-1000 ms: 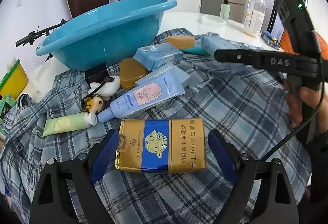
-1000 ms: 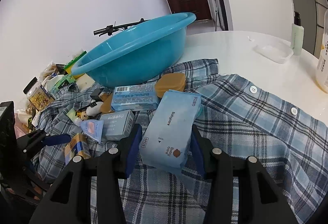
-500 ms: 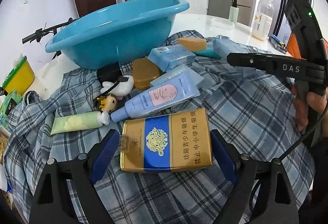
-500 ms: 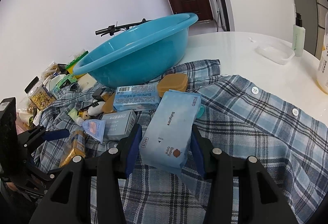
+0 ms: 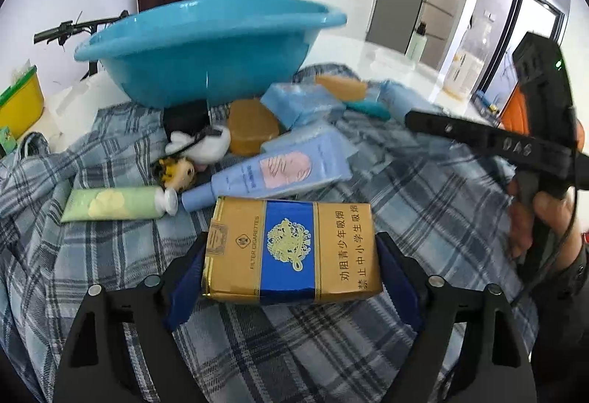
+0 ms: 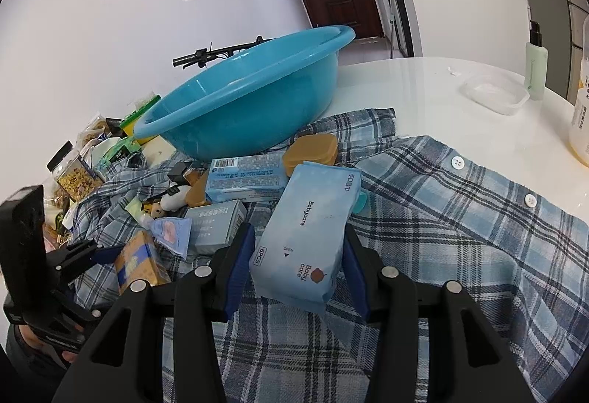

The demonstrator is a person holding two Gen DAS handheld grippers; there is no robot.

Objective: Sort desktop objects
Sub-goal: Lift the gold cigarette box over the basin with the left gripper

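Observation:
A gold and blue cigarette pack [image 5: 291, 244] lies crosswise between the blue pads of my left gripper [image 5: 291, 252]. The jaws are closing and both pads touch the pack's short ends. The right wrist view shows that pack [image 6: 138, 261] in the left gripper [image 6: 101, 252] at the lower left. My right gripper [image 6: 298, 237] is shut on a light blue Babycare wipes pack [image 6: 305, 230], pinched at its near end above the plaid shirt [image 6: 460, 237]. A big blue basin [image 5: 206, 49] stands behind the pile of objects.
On the shirt lie a green tube [image 5: 117, 204], a blue tube [image 5: 272, 174], a small doll [image 5: 176, 172], brown soap cases [image 5: 252, 126] and blue boxes [image 6: 244, 178]. A clear tray [image 6: 495, 95] and bottles [image 6: 535, 66] stand on the white table. A hand [image 5: 545, 215] holds the right gripper.
The left gripper has rolled a little and moved forward around the cigarette pack, and its pads have come in onto the pack's ends. The right gripper and wipes pack have not moved.

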